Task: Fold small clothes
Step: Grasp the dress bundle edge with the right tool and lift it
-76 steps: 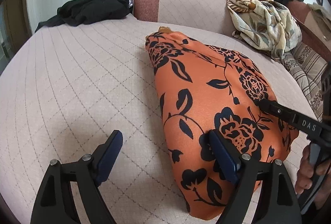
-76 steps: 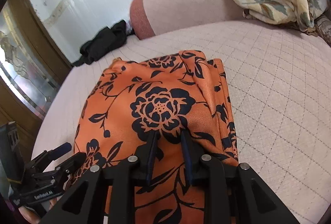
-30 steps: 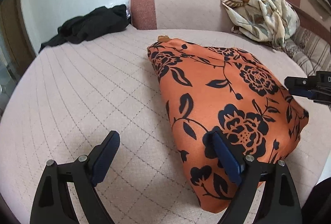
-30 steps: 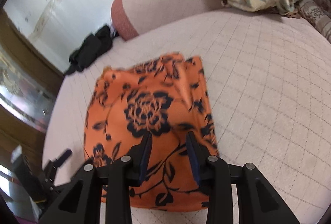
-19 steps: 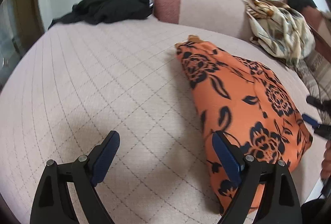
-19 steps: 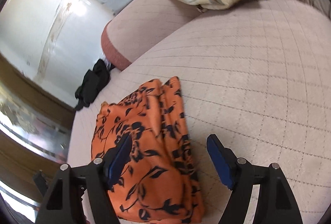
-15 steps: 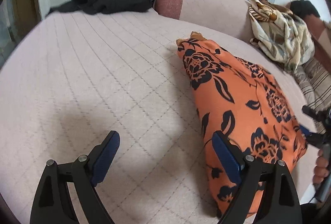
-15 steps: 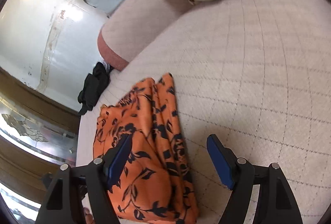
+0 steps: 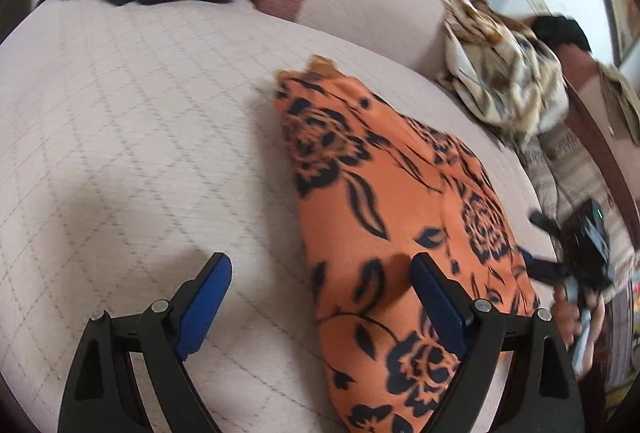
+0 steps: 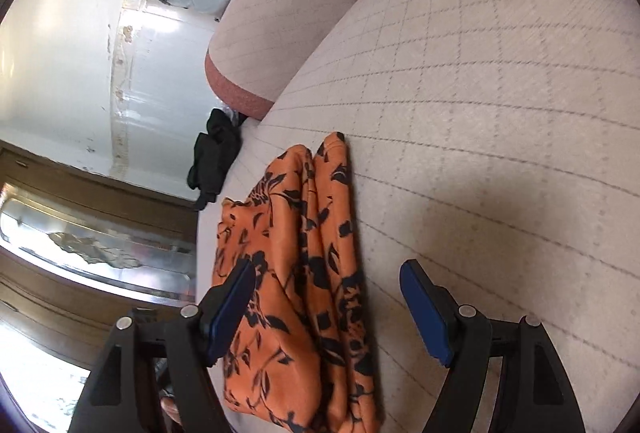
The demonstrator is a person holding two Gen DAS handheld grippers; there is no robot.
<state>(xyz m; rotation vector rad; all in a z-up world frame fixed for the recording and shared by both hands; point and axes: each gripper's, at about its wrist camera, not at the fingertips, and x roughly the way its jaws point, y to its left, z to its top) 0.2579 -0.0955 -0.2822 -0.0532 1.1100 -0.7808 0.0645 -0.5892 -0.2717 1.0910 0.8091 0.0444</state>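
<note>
**Folded cloth lies free, both tools released**

I see the quilted pink sofa seat carrying the folded orange flowered cloth near its front edge. My left gripper hangs spread wide. My right gripper has just been opening; neither grips the cloth.

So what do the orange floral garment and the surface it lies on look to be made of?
Orange floral garment: probably a thin, smooth woven fabric, satin-like or polyester; it drapes in soft folds with a faint sheen. Surface: a pale pink quilted textile, matte, stitched in a diamond grid. Exact fibres cannot be told.
</note>
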